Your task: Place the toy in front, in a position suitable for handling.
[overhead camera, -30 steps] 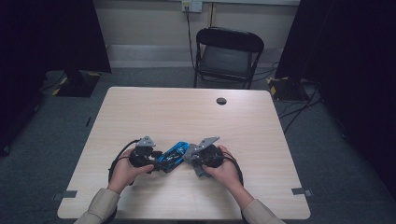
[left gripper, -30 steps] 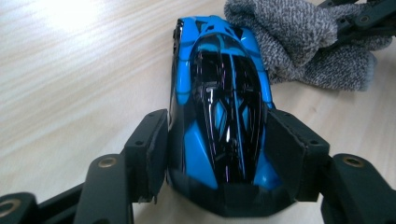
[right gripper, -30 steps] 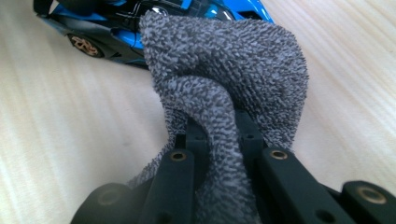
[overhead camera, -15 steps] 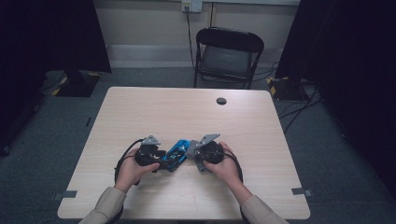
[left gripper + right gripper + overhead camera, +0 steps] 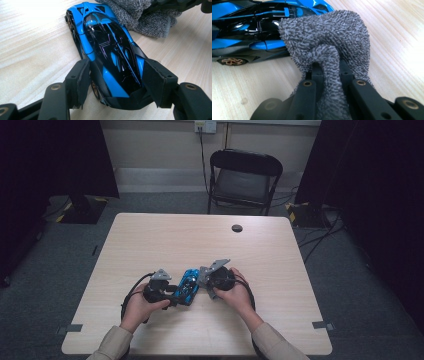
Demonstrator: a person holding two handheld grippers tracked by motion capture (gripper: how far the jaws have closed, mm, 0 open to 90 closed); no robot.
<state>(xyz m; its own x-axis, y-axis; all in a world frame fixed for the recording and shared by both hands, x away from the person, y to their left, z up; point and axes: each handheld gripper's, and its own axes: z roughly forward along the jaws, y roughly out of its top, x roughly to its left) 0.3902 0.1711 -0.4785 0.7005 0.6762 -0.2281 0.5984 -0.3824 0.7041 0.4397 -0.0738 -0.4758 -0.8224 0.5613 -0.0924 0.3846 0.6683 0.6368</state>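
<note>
A blue and black toy car (image 5: 186,286) lies on the wooden table (image 5: 165,240) between my two grippers. My left gripper (image 5: 117,82) is shut on the car (image 5: 107,50), its pads pressed on both flanks of one end. My right gripper (image 5: 329,70) is shut on a grey terry cloth (image 5: 329,40), which bunches up between its jaws and rests against the side of the car (image 5: 249,30). In the left gripper view the cloth (image 5: 140,15) lies by the car's far end. From above, my left gripper (image 5: 170,292) sits left of the car and my right gripper (image 5: 204,279) right of it.
A round black hole (image 5: 237,228) sits in the table near its far edge. A black folding chair (image 5: 242,177) stands behind the table. Cables trail from both grippers across the near part of the table. Dark curtains flank the room.
Both hands and the car have shifted slightly; the car stays held at the left and the cloth stays against it at the right.
</note>
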